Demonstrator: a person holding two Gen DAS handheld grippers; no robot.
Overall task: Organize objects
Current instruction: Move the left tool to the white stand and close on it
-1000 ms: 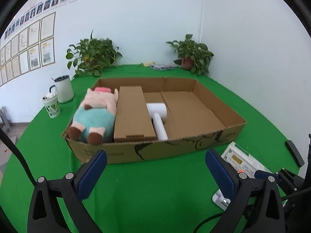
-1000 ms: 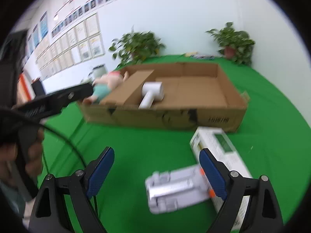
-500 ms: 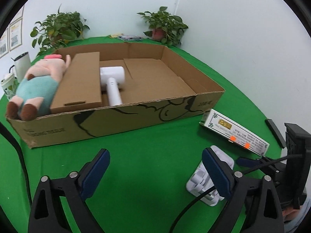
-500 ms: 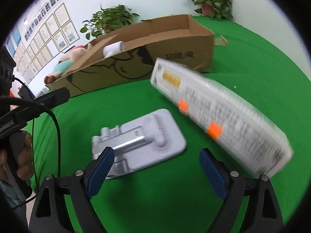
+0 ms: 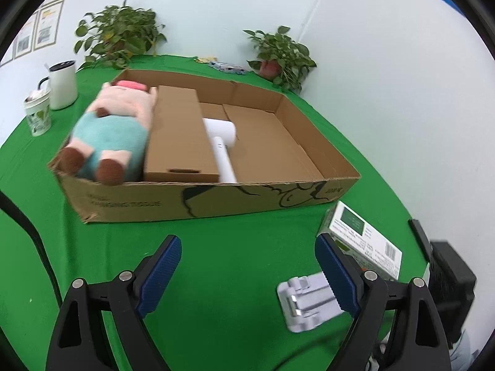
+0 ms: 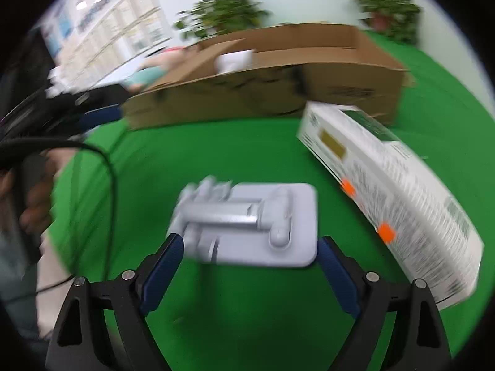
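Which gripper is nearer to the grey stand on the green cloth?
Right. The right gripper, open, has the grey stand just ahead between its fingers; the left gripper points at the cardboard box, stand off to its right.

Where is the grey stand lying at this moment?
The grey stand lies flat on the green cloth, just ahead of the open right gripper, with the white carton to its right.

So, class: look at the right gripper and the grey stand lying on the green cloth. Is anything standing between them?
Nothing visible does. The right gripper is open, and the grey stand lies flat just ahead of its fingertips, with only bare green cloth around it. The white carton sits off to the right, not in the path.
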